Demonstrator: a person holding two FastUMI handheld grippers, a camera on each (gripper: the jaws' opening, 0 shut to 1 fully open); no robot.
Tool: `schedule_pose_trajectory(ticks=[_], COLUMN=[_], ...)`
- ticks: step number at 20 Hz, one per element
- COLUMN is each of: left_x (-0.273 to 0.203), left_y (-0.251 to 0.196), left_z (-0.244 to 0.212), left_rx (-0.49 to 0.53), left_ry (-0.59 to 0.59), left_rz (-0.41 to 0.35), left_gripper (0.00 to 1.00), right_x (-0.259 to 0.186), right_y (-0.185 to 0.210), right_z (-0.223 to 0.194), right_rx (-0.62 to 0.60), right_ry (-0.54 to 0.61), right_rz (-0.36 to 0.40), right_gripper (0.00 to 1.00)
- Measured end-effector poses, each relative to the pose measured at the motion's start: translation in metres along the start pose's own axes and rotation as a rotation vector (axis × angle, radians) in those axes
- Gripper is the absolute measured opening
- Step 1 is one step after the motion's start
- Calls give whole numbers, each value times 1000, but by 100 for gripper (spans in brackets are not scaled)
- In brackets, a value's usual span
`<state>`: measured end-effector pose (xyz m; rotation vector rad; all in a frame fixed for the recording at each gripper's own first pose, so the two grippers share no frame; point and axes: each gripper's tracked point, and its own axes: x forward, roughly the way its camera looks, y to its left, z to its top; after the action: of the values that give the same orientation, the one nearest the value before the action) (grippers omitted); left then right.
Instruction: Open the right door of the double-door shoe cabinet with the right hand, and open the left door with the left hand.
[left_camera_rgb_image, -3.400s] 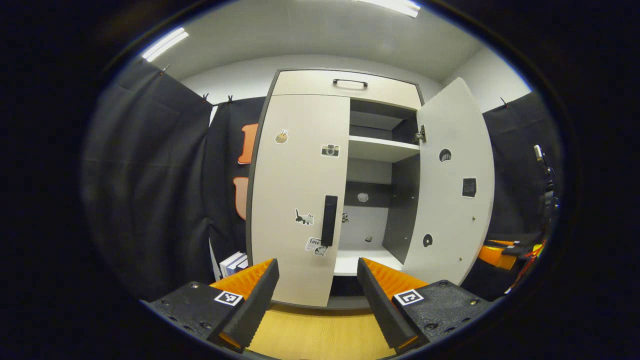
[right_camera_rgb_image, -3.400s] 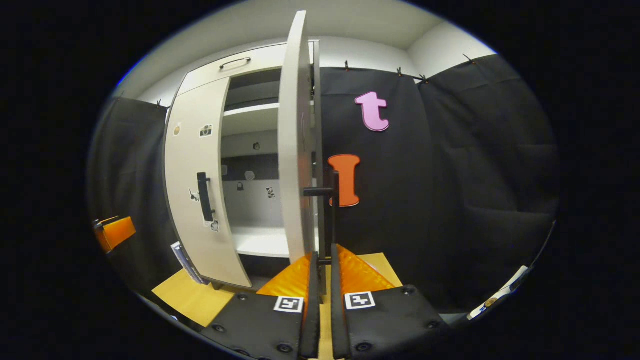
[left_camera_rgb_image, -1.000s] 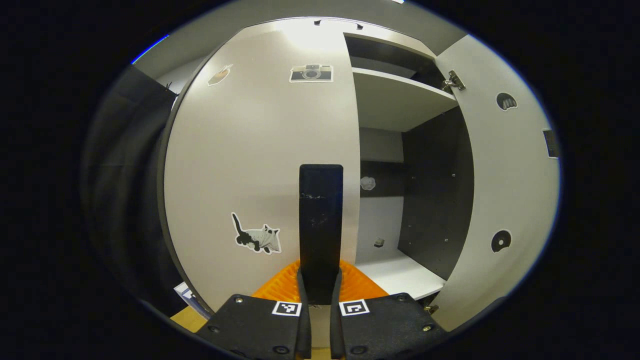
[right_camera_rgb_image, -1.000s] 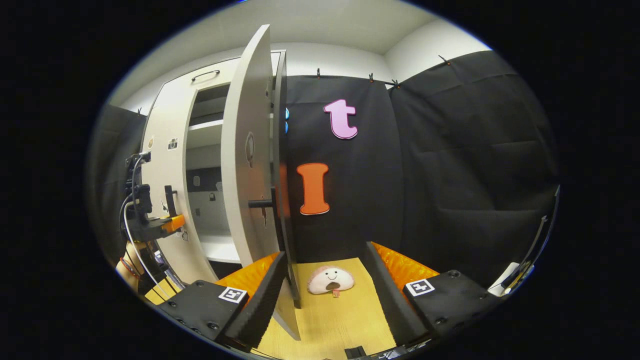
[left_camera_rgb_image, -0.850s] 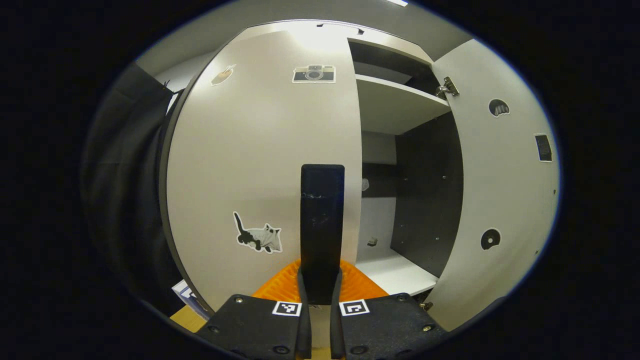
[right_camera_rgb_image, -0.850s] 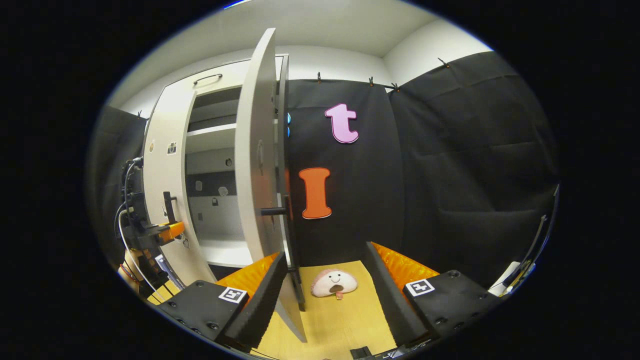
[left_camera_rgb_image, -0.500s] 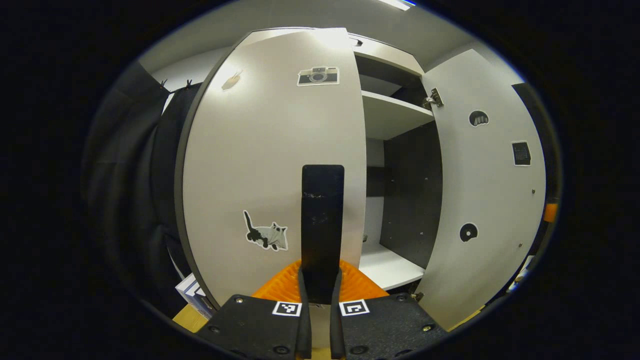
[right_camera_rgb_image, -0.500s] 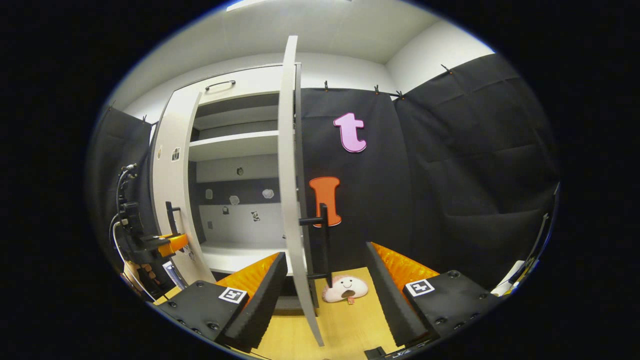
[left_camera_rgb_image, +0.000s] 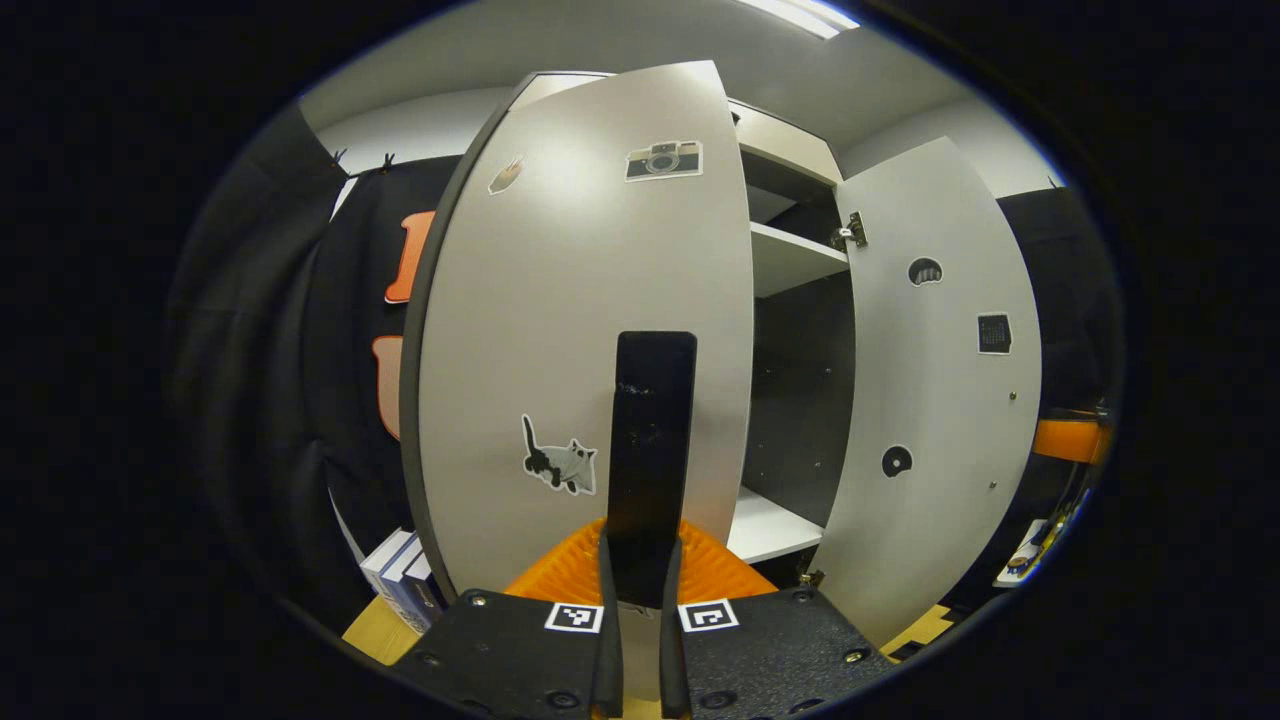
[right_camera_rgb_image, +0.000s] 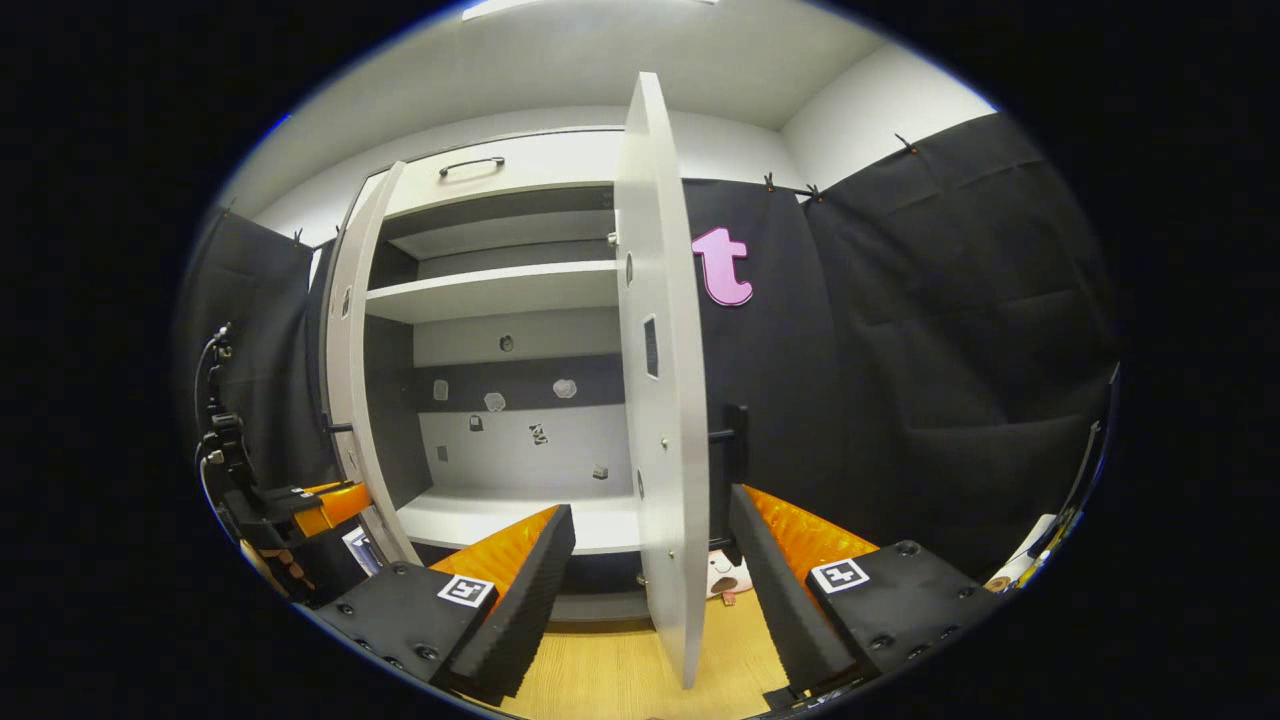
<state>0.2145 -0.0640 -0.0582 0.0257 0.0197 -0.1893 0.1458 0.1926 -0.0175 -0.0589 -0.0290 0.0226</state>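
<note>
Fingers of our left gripper (left_camera_rgb_image: 640, 575) are pinching the left door handle (left_camera_rgb_image: 652, 440); we are aiming to swing along the hinge arc, our right gripper (right_camera_rgb_image: 645, 560) spread wide.

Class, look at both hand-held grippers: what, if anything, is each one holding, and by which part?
The left hand-held gripper clamps the left door's black handle near its lower end. The right hand-held gripper is open, holding nothing.

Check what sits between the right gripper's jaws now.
In the right gripper view, the right door's free edge stands between the open jaws of the right gripper, touching neither.
</note>
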Motion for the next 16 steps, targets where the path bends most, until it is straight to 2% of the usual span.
schedule_pose_trajectory(ticks=[1, 2, 4, 5, 6, 7, 8, 9, 10, 12, 16], left_x=[-1, -3, -5, -7, -9, -11, -13, -12, -18, -25, -31], left_y=[1, 2, 6, 7, 8, 8, 9, 12, 16, 30, 47], left_z=[-1, -1, 1, 1, 1, 2, 4, 3, 8, 11, 11], left_rx=[-11, -21, -31, -36, -45, -53, -58, -46, -15, 25, 4], left_ry=[2, 4, 0, -3, -6, -12, -22, -22, -39, -42, -48], left_rz=[-4, -8, -16, -20, -25, -30, -36, -30, -19, 16, 86], left_gripper=[14, 14, 14, 14, 14, 14, 14, 14, 14, 13, 11], right_x=[-2, -1, -1, -1, -2, -2, -3, -4, -3, -1, 0], right_y=[2, 3, 5, 6, 7, 9, 11, 13, 15, 17, 33], right_z=[-1, -3, -4, -4, -3, -3, -3, -2, -3, -2, -4], right_rx=[-1, 1, 7, 10, 11, 13, 13, 11, 3, -13, 1], right_ry=[2, 5, 7, 7, 6, 5, 4, 3, 2, 0, 5], right_rz=[-3, -8, -17, -20, -22, -22, -20, -19, -20, -21, 15], right_gripper=[99, 90, 90, 99, 99, 90, 90, 90, 99, 99, 100])
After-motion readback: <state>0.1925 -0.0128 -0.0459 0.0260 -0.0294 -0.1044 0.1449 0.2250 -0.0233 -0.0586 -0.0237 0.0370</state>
